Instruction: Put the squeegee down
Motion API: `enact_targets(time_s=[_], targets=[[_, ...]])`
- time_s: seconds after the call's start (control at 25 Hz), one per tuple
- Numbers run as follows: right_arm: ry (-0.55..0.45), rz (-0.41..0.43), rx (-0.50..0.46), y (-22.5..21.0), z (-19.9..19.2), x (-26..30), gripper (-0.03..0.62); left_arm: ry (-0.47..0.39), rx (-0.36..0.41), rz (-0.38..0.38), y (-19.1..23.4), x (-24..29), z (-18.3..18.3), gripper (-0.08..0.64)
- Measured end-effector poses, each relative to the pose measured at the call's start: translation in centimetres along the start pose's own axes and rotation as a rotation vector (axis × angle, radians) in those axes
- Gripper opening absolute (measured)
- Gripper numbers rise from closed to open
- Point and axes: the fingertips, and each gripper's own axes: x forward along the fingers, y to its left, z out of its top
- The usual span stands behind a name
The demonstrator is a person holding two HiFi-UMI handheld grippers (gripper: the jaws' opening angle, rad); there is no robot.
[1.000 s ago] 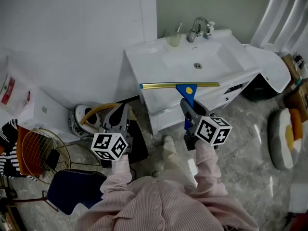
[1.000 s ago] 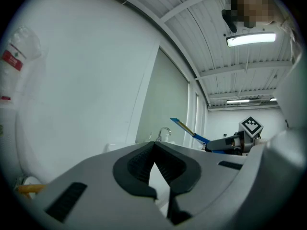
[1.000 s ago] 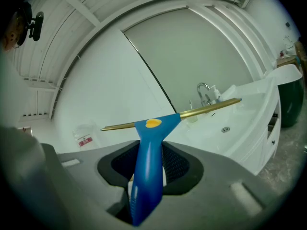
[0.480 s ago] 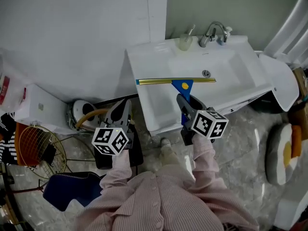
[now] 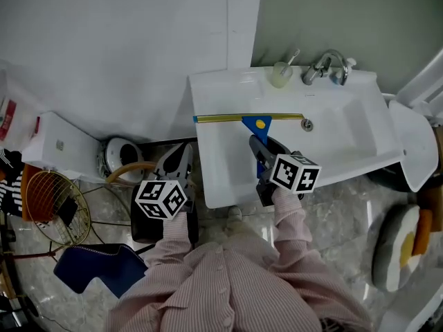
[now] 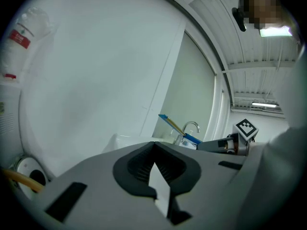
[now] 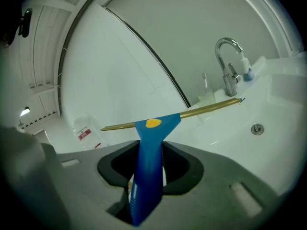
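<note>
Over the sink (image 5: 216,102), the right hand-held gripper (image 5: 260,148) clamps the squeegee (image 5: 257,122).

1. No word, brand or number could be read in any view.
2. A red label (image 5: 8,111) on a white plastic bag (image 5: 19,116), at the left edge of the head view, bore print too small to make out.
3. The black-and-white marker cube (image 5: 162,198) of the left gripper (image 5: 181,154) and the matching cube (image 5: 294,172) of the right gripper (image 5: 257,144) showed square patterns only, no letters.
</note>
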Motion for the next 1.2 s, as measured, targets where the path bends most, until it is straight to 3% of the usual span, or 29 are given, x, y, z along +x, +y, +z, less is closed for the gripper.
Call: enact_targets(time_s=[0.6,1.2], targets=[[0.150,0.053,-0.013,-4.0,0.2,7.9,0.132,0.079,-0.065,0.103,3.5,5.5,-2.9,-0.002],[0.309,-0.036,-0.039,-6.8,-4.6,13.6,0.132,0.189,-0.147,0.115,6.3,8.0,-6.4,-0.002]])
